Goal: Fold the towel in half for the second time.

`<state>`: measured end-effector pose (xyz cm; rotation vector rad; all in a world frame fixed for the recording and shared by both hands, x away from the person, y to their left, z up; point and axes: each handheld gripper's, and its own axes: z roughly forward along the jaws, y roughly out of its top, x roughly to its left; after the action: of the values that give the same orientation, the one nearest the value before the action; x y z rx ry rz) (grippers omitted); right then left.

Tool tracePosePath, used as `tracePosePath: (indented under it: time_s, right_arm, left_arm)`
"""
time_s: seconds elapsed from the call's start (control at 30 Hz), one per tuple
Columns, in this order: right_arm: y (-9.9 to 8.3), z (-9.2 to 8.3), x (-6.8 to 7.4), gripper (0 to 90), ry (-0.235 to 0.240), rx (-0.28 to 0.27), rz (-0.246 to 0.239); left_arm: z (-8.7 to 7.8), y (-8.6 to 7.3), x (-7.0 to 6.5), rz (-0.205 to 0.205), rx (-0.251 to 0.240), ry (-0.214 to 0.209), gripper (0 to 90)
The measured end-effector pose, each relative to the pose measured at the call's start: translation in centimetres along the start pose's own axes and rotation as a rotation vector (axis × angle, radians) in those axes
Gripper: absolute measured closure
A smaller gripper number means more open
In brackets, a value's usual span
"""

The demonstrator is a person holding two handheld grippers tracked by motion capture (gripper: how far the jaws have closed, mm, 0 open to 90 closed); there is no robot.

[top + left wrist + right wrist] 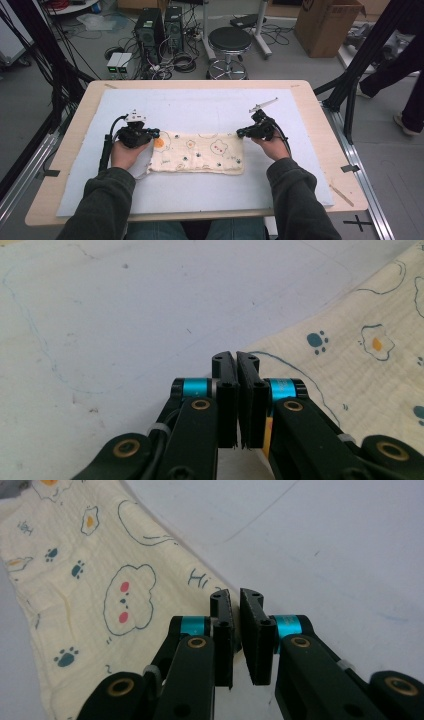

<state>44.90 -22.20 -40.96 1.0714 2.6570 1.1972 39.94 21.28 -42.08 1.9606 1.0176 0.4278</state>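
Bench space is mostly taken by a pale grey mat, and on it, toward the near middle, lies a cream cloth printed with small animals and eggs, folded into a long band running left to right. The person's hands sit at its two short ends. The left gripper rests at the far left corner of the cloth; in the left gripper view its fingers are pressed together with the cloth's edge caught at their base, so it looks pinched. The right gripper sits at the far right corner; in the right gripper view its fingers are nearly together at the cloth's rim, though whether fabric is truly caught there cannot be told.

The step in hand appears to be taking hold of both far corners for another fold. The next move likely calls for lifting both ends evenly and carrying them toward the near edge, keeping the band taut.
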Motion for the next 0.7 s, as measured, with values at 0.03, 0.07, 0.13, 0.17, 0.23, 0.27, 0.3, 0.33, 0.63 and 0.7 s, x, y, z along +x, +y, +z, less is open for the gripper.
tracePosePath:
  time_s: [0.03,0.07,0.13,0.17,0.23,0.27,0.3,0.33,0.63,0.7]
  right_arm:
    - [0.1,-0.1,0.0,84.3,0.000,-0.008,0.004]
    - [0.1,-0.2,0.0,84.3,-0.003,-0.011,0.008]
    - [0.0,-0.3,-0.1,84.3,-0.003,-0.013,0.002]
    - [0.0,-0.3,-0.1,84.3,-0.003,-0.014,0.002]
    - [0.0,-0.5,0.1,84.3,-0.003,-0.016,-0.002]
    - [0.1,-0.5,0.2,84.2,-0.002,-0.020,-0.003]
    - [0.1,-0.6,0.3,84.3,-0.003,-0.020,-0.006]
    - [0.0,-0.7,0.4,84.2,-0.004,-0.025,-0.011]
    - [0.0,-1.5,1.3,84.2,-0.001,-0.055,-0.035]
    - [-0.1,-1.7,1.6,84.2,0.003,-0.057,-0.043]
  left_arm:
    - [-0.1,0.0,0.1,0.001,0.000,0.001,86.9]
    - [-0.1,0.0,0.1,0.002,0.002,-0.002,86.9]
    - [-0.1,0.0,0.0,0.002,-0.001,-0.005,86.9]
    - [-0.1,0.0,0.0,0.003,-0.005,-0.008,86.9]
    - [-0.3,0.0,0.0,0.006,-0.006,-0.008,86.9]
    - [-0.3,0.0,0.0,0.011,-0.004,-0.009,86.9]
    - [-0.4,0.0,-0.1,0.008,-0.003,-0.009,86.9]
    - [-0.5,0.0,-0.1,0.014,-0.005,-0.013,86.9]
    - [-1.5,-0.2,-0.8,0.053,-0.013,-0.026,86.8]
    - [-1.6,-0.3,-0.9,0.059,-0.010,-0.027,86.8]
